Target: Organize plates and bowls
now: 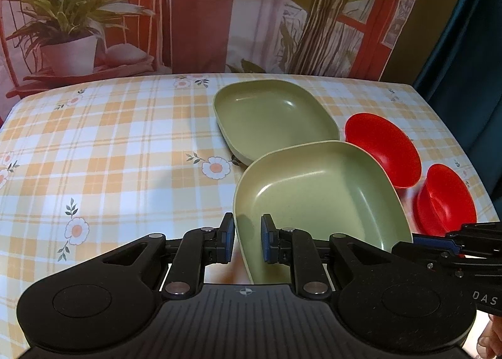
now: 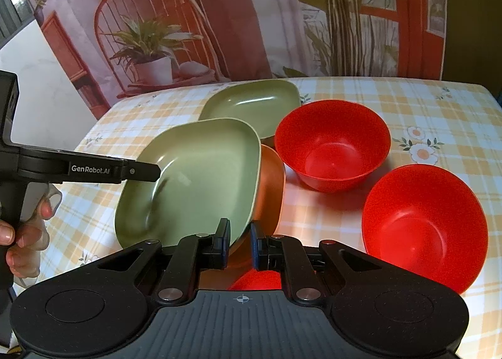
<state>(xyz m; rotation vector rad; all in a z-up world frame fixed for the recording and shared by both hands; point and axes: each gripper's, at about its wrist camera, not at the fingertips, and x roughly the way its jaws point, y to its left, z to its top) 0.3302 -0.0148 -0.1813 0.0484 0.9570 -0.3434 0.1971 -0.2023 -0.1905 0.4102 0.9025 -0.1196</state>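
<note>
Two green square plates and two red bowls are on the checked tablecloth. The near green plate (image 1: 317,195) (image 2: 194,180) is tilted, lifted at one side. My left gripper (image 1: 248,238) straddles its left rim, jaws close around it. My right gripper (image 2: 240,241) straddles its near right rim. It also shows in the left wrist view (image 1: 439,243). The far green plate (image 1: 273,114) (image 2: 254,104) lies flat behind. One red bowl (image 1: 384,147) (image 2: 334,142) sits right of the plates. The other red bowl (image 1: 445,199) (image 2: 423,227) is nearer.
The tablecloth (image 1: 125,145) covers the table, whose right edge (image 1: 455,126) is near the bowls. A printed backdrop (image 1: 200,10) with a plant and chair stands behind the far edge. A hand (image 2: 22,233) holds the left gripper's handle.
</note>
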